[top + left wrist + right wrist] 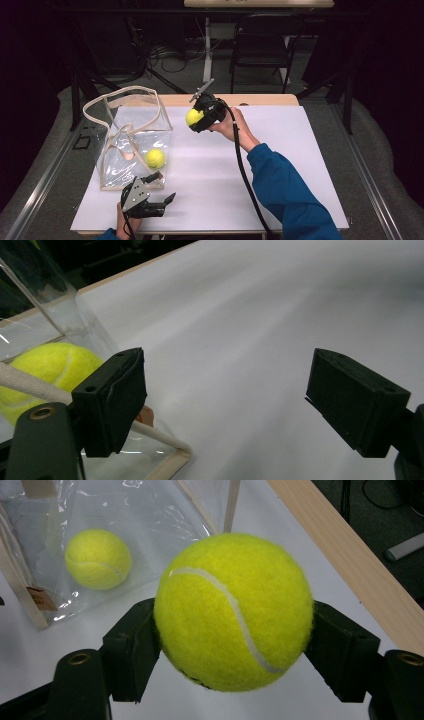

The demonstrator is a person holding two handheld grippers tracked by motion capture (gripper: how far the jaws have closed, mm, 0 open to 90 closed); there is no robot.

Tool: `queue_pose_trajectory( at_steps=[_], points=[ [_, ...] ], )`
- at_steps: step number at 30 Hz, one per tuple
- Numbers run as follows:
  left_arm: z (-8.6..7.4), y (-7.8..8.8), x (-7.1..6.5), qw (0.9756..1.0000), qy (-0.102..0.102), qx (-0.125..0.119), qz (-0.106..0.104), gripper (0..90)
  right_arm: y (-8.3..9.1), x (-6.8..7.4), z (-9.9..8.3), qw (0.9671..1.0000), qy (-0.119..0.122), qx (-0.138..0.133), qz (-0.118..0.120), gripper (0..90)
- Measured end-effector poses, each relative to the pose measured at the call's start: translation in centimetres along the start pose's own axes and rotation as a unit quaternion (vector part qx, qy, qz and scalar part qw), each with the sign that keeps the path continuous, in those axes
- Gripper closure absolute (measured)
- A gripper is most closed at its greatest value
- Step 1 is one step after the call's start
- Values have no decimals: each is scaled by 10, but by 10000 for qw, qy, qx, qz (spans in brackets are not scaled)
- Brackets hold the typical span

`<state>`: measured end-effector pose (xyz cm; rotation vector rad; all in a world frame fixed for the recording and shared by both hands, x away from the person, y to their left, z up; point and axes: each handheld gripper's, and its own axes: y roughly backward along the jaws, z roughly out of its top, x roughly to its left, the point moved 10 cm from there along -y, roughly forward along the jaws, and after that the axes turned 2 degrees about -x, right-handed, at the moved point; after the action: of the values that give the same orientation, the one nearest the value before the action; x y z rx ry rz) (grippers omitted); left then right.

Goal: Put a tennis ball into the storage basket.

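My right gripper [194, 119] is shut on a yellow tennis ball [194, 117], held above the white table just right of the bag's upper right corner. In the right gripper view that ball [234, 611] sits squeezed between both black pads. A clear plastic bag [131, 131] with cream straps stands at the left and holds a second tennis ball [155, 158], which the right gripper view [98, 558] and the left gripper view [47, 369] both catch through the plastic. My left gripper [164, 192] rests open near the front edge, next to the bag's front corner, with nothing between its pads.
A white sheet [300, 150] covers the table, whose wooden far edge [260, 99] shows behind it. A black cable [245, 170] trails from the right gripper along the blue sleeve [290, 190]. A black chair [262, 45] stands beyond the table.
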<state>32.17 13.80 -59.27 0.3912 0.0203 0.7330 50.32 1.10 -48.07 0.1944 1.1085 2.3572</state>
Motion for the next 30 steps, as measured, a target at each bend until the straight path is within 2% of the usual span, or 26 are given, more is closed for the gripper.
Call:
queue_pose_trajectory(
  at_steps=[30],
  points=[
    [0,0,0,10000,6,-1,11,158,19,0,25,9998,90,-178,-63,265]
  ],
)
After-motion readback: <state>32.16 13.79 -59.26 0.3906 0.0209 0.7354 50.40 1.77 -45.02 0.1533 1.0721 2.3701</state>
